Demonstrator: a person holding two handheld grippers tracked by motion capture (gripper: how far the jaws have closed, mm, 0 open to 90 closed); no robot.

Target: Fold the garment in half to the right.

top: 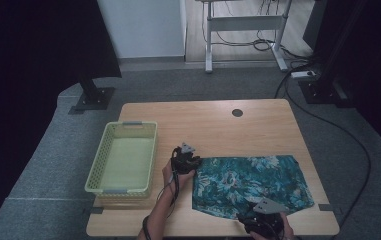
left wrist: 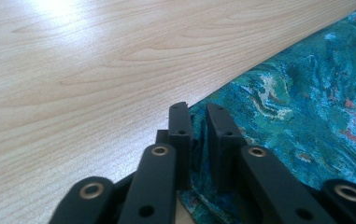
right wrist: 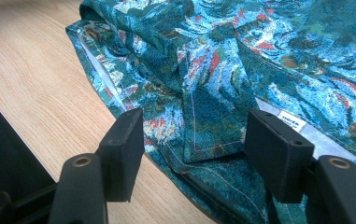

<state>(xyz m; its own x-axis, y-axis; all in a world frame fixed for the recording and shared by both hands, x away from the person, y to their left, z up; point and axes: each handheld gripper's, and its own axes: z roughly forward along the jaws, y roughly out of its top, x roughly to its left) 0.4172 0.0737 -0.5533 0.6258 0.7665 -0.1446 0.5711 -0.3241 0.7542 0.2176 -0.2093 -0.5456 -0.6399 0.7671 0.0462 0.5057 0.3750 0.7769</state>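
Teal cloth (top: 250, 182); left claw (left wrist: 198, 122) pinching edge; right claw (right wrist: 194, 154) spread.

Small white sewn-in label (right wrist: 291, 122) on the teal patterned cloth (right wrist: 222, 65), seen in the right gripper view; dark print on it, too small and blurred to read. No other lettering, numbers or signs legible anywhere.

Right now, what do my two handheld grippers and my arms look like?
Both the left gripper and right gripper are black, each topped by a grey three-cornered plate. Their jaws are flat black blocks on black links with brass-coloured rivets. A dark cable trails from the left gripper along a forearm with no sleeve on it and a dark band around the wrist.
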